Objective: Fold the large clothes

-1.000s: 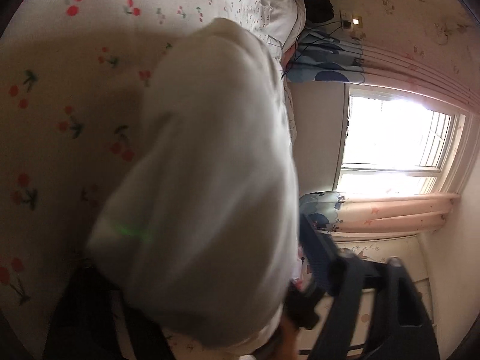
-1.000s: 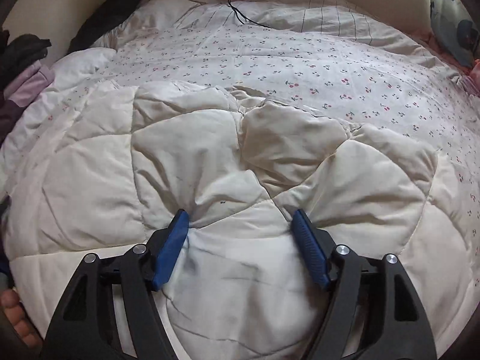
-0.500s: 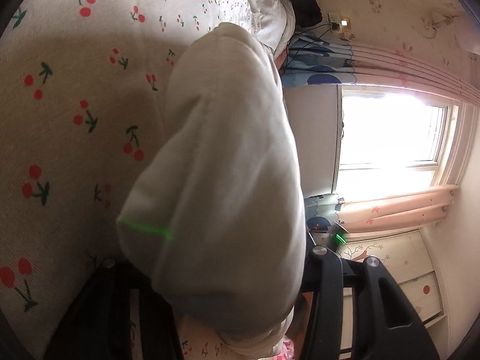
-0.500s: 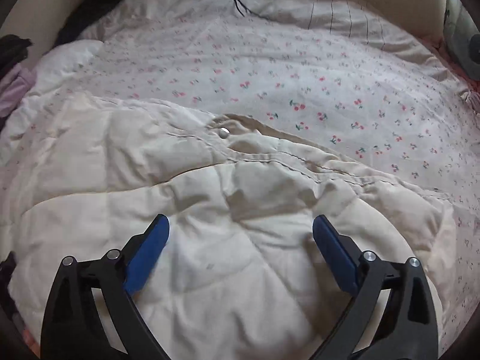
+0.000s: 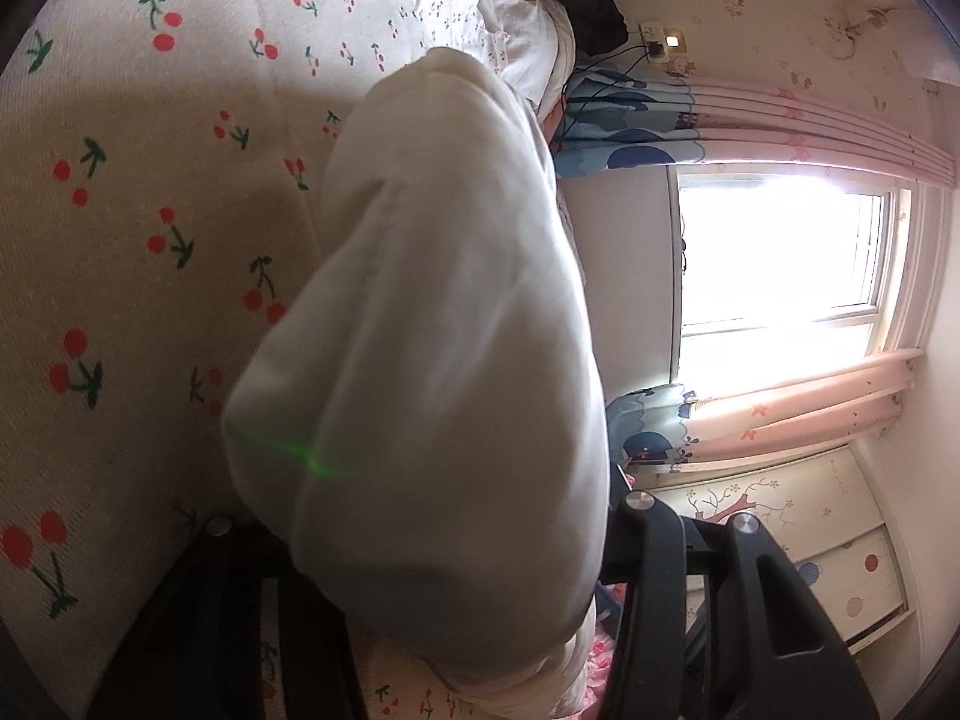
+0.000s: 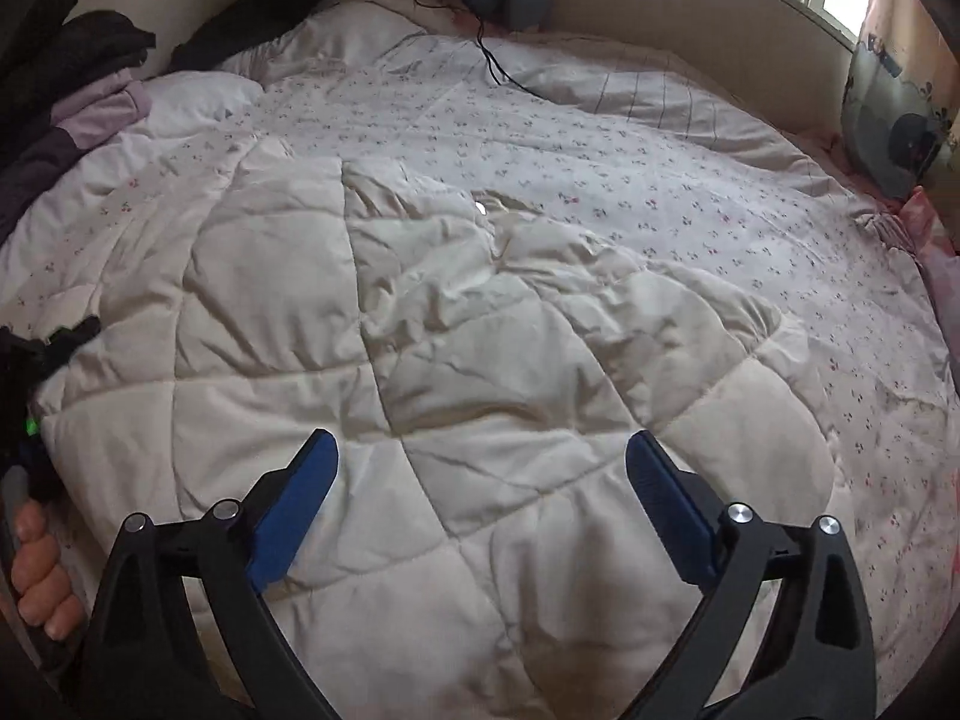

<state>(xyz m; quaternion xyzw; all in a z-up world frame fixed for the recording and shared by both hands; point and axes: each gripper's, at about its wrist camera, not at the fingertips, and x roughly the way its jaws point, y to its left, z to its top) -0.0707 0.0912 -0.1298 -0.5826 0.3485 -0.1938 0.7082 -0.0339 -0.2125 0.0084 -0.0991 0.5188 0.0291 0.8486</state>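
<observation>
A cream quilted padded coat (image 6: pixel 456 360) lies spread on the cherry-print bedspread (image 6: pixel 690 180), a silver snap near its middle. My right gripper (image 6: pixel 480 480) is open and empty, hovering just above the coat's near part. My left gripper (image 5: pixel 432 540) has its jaws around a thick puffy edge of the same coat (image 5: pixel 444 312), which fills the space between the fingers and hides the fingertips. The left gripper also shows at the left edge of the right wrist view (image 6: pixel 30 414), at the coat's left edge, with a hand holding it.
Dark and purple clothes (image 6: pixel 72 90) are piled at the bed's far left. A black cable (image 6: pixel 492 60) crosses the far bedding. A window (image 5: pixel 780 264) with pink curtains and a white painted cabinet (image 5: pixel 840 552) stand beside the bed.
My right gripper has let go of the coat, opened wider and pulled back and up. The coat now lies flatter. My left gripper has kept its hold with little movement.
</observation>
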